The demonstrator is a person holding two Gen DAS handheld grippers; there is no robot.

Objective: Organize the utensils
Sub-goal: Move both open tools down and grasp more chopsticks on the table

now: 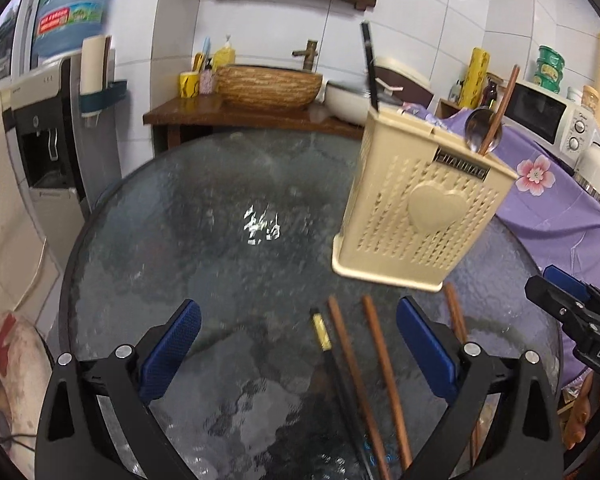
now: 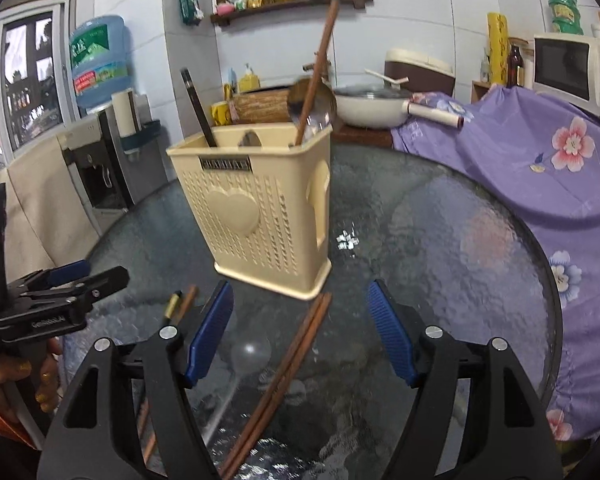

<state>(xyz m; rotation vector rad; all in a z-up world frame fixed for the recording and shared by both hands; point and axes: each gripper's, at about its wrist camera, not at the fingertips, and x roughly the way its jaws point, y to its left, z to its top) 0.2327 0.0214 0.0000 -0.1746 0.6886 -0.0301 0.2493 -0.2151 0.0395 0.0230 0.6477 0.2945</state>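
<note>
Cream plastic utensil holder (image 2: 260, 204), boxy, perforated in rows, raised heart on its face, upright on round table (image 1: 160, 240) of dark pebbled glass. Inside: black-handled utensil (image 2: 198, 108) leaning left, metal spoon (image 1: 480, 130) bowl-up, one brown wooden chopstick (image 2: 314, 80) slanting right. On the glass just before the holder: pair of brown chopsticks (image 2: 288, 364) side by side; further left, black chopstick with gold band (image 1: 324, 334) beside more brown ones (image 1: 380, 352). Left gripper (image 1: 298, 346) spread wide over these, blue ribbed pads clear, nothing held. Right gripper (image 2: 300, 334) parted, astride the brown pair, pads not touching, nothing held. Purple floral cloth (image 2: 540, 168) draped at right.
</note>
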